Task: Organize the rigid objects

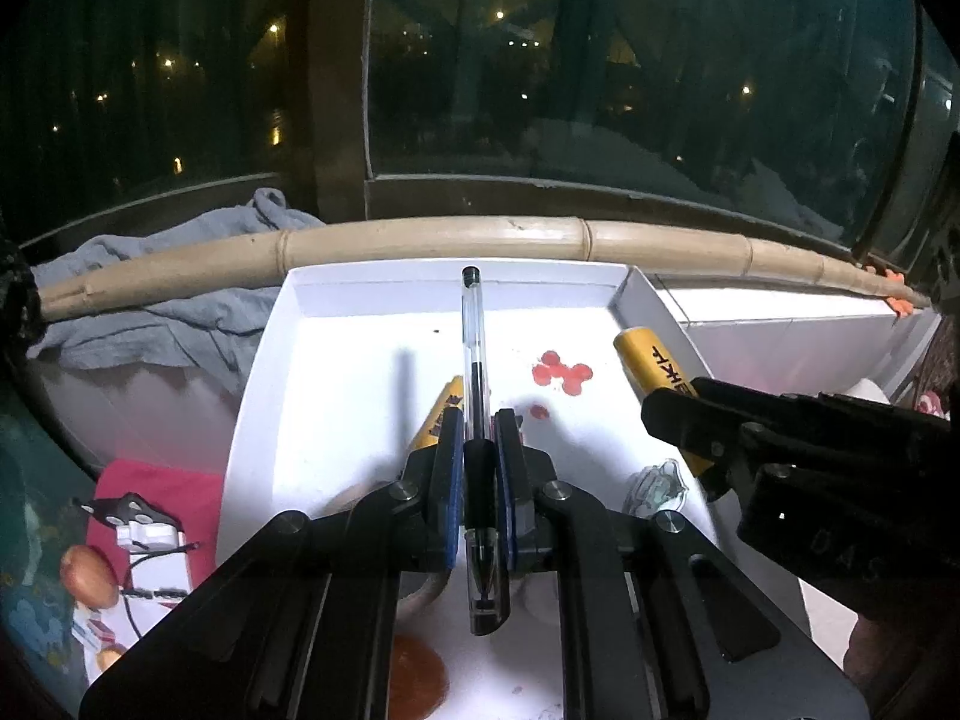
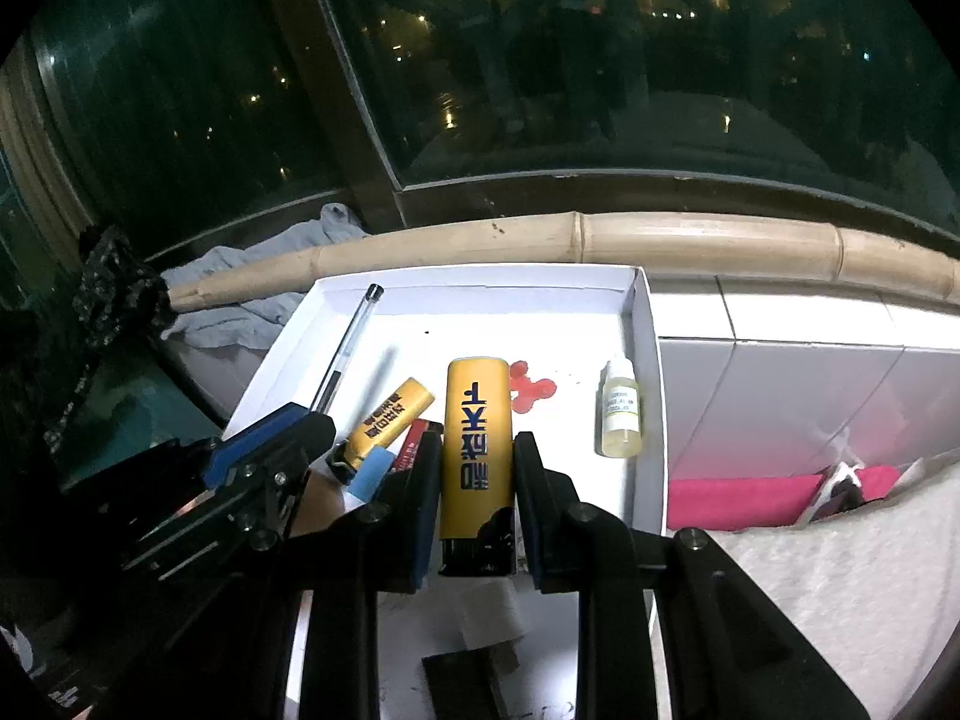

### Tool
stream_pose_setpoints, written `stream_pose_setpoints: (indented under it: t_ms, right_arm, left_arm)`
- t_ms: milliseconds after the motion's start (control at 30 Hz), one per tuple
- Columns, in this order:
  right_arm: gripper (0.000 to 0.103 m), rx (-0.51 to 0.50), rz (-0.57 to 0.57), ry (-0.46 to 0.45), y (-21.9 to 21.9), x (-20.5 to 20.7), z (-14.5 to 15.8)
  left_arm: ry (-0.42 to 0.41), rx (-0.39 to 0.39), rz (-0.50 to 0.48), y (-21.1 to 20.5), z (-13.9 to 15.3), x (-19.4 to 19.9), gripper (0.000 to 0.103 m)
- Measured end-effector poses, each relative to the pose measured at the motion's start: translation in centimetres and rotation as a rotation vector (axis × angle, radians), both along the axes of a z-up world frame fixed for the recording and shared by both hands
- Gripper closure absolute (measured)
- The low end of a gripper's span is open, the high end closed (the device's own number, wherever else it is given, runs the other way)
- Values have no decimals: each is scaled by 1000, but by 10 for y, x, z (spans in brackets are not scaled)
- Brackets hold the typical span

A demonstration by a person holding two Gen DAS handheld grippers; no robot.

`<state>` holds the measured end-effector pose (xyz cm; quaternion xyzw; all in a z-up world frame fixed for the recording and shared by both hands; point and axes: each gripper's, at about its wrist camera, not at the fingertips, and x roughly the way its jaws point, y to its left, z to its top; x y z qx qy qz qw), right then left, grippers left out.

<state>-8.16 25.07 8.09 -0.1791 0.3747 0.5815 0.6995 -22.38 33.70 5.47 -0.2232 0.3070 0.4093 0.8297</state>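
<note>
Right, my left gripper is closed tight on a pen, its blue pads pinching the black grip section. The pen has a clear barrel with a dark ink tube inside and a black end cap; it sticks out straight ahead over the white tray, tip end back toward the camera.

My right gripper is clamped on a yellow lighter, a rounded yellow case with dark blue printed characters down its side and a black base at the near end. The pads press on both of its long sides, and it points forward over the same tray.

Lying in the tray I see a second yellow lighter of the same look, tilted, just left of the held one, with a red item partly hidden beside it. A small dropper bottle with pale yellow liquid and a white cap lies near the tray's right wall. Red blotches mark the tray floor behind the held lighter. A bamboo pole runs along the far edge beneath the dark window.
</note>
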Motion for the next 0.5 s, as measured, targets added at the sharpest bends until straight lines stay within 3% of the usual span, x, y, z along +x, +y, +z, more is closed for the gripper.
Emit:
stream_pose_setpoints:
  t_ms: [333, 400, 433, 467, 500]
  right_arm:
    - [78, 22, -12, 25, -1, 1, -4]
    - [53, 24, -6, 32, -2, 0, -5]
    - [49, 29, -7, 33, -3, -1, -5]
    - [38, 36, -14, 30, -4, 0, -4]
    - [26, 44, -16, 35, -7, 0, -3]
  left_arm:
    - [14, -18, 28, 0, -2, 0, 93]
    - [20, -18, 40, 1, -2, -2, 94]
    - [25, -14, 48, 1, -2, -3, 94]
    - [29, -11, 58, 1, -2, -5, 91]
    - [31, -11, 63, 1, -1, -6, 81]
